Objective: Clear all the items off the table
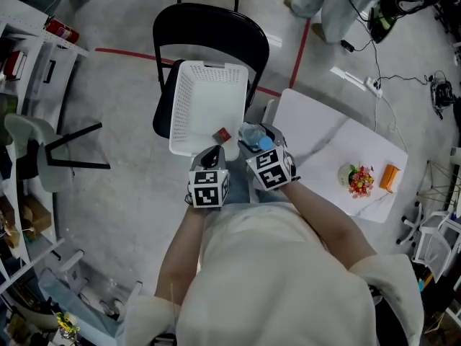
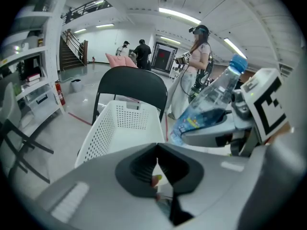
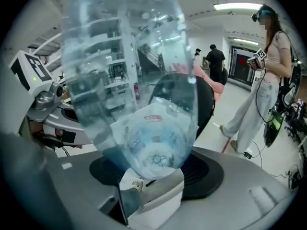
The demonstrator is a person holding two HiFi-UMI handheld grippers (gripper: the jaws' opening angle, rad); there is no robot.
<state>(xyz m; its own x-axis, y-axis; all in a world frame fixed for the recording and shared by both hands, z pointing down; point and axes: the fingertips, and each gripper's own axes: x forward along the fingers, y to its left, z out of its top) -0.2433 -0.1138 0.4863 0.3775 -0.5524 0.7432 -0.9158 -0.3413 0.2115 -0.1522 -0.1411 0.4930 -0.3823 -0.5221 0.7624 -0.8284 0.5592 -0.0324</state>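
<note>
One bottle (image 3: pixel 139 80) in R gripper (image 1: pixel 259 141), red item (image 1: pixel 222 135) in L gripper (image 1: pixel 211 152)

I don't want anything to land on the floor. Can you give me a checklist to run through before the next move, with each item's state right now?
1. Bottle clamped in right hand-held gripper: ok.
2. Small red item pinched in left hand-held gripper: ok.
3. Basket resting on chair, room inside: ok.
4. Both loads over the basket: not ok; the bottle looks to be at its right rim.
5. Table cleared: not ok; flower bunch and orange item lie on it.
</note>
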